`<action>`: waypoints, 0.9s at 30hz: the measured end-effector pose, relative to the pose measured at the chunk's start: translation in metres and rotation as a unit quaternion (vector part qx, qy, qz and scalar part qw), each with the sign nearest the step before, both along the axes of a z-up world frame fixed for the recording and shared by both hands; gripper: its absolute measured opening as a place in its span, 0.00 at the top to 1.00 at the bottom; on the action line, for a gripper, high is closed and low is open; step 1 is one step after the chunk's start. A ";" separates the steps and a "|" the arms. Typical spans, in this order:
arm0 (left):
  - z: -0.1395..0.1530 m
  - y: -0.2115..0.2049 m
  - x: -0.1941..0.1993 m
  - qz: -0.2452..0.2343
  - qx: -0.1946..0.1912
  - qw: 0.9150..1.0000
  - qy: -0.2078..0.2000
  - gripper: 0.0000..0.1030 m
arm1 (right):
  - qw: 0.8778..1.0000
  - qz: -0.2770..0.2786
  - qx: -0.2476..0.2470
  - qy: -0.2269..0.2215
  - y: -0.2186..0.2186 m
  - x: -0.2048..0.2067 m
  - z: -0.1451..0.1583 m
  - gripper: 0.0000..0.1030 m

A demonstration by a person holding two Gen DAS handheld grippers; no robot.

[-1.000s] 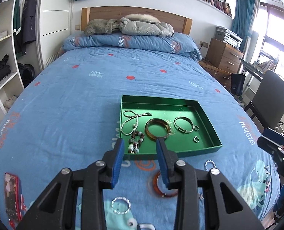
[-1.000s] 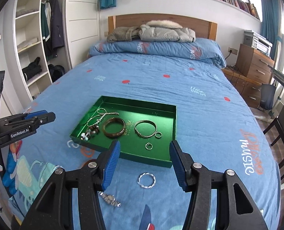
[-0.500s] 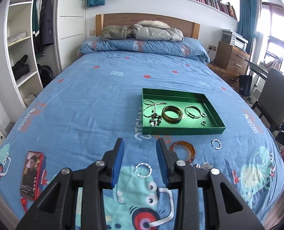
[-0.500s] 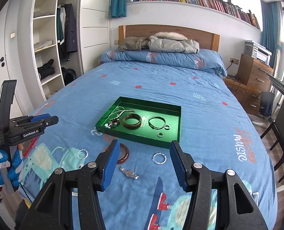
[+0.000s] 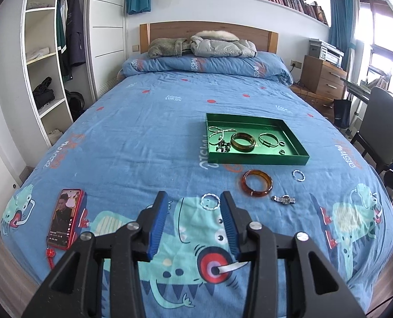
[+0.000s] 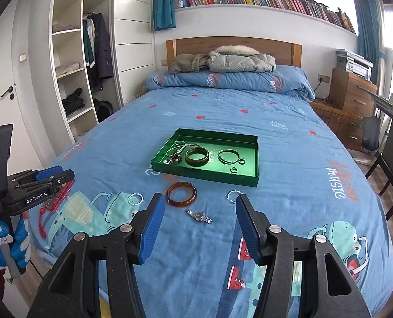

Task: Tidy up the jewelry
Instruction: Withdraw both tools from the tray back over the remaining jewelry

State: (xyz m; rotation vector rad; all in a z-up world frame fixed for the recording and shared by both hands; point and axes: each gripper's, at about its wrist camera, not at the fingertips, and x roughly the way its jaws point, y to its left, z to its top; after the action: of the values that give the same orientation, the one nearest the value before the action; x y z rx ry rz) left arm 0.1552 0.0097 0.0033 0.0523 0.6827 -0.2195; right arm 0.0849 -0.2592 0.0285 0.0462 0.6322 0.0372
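A green tray [image 5: 257, 160] [image 6: 204, 176] lies on the blue bed and holds a necklace, a brown bangle [image 5: 243, 142], a thin bracelet and two small rings. In front of it on the cover lie an amber bangle [image 5: 257, 183] [image 6: 181, 194], two silver rings [image 5: 210, 201] [image 5: 298, 175] and a silver watch [image 5: 284, 199] [image 6: 199, 216]. My left gripper [image 5: 193, 198] hangs over the foot of the bed, its jaws opening with nothing between them. My right gripper [image 6: 198, 201] is open and empty, well short of the watch.
A red phone [image 5: 65, 218] lies near the bed's left front edge. Pillows and jackets [image 5: 201, 46] are piled at the headboard. A wardrobe [image 5: 50, 66] stands left, a wooden drawer unit [image 5: 323, 78] and a chair [image 5: 382, 127] right. A gloved hand holds the left gripper [image 6: 24, 196].
Both grippers have drawn back from the tray toward the foot of the bed, so more of the bed and loose jewelry shows. The left jaws have widened slightly.
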 end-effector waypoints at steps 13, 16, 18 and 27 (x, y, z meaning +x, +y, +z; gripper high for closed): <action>0.005 0.030 -0.023 0.028 0.005 1.000 -0.002 0.62 | 1.000 -0.011 0.015 -0.009 -0.004 -0.032 -0.004 0.46; 0.000 0.026 -0.028 0.028 0.014 1.000 -0.004 0.62 | 1.000 -0.011 0.016 -0.005 -0.003 -0.033 -0.012 0.46; -0.006 0.021 -0.031 0.025 0.020 1.000 -0.002 0.62 | 1.000 -0.011 0.013 -0.001 -0.002 -0.031 -0.018 0.46; -0.044 -0.003 -0.033 0.012 0.059 0.998 0.014 0.62 | 1.000 -0.006 -0.011 0.014 -0.002 -0.017 -0.059 0.46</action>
State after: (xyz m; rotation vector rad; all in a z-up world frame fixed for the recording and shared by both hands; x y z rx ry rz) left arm 0.1221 0.0070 -0.0411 0.1544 0.7240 -0.1566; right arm 0.0677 -0.2612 -0.0309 0.0295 0.6611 0.0173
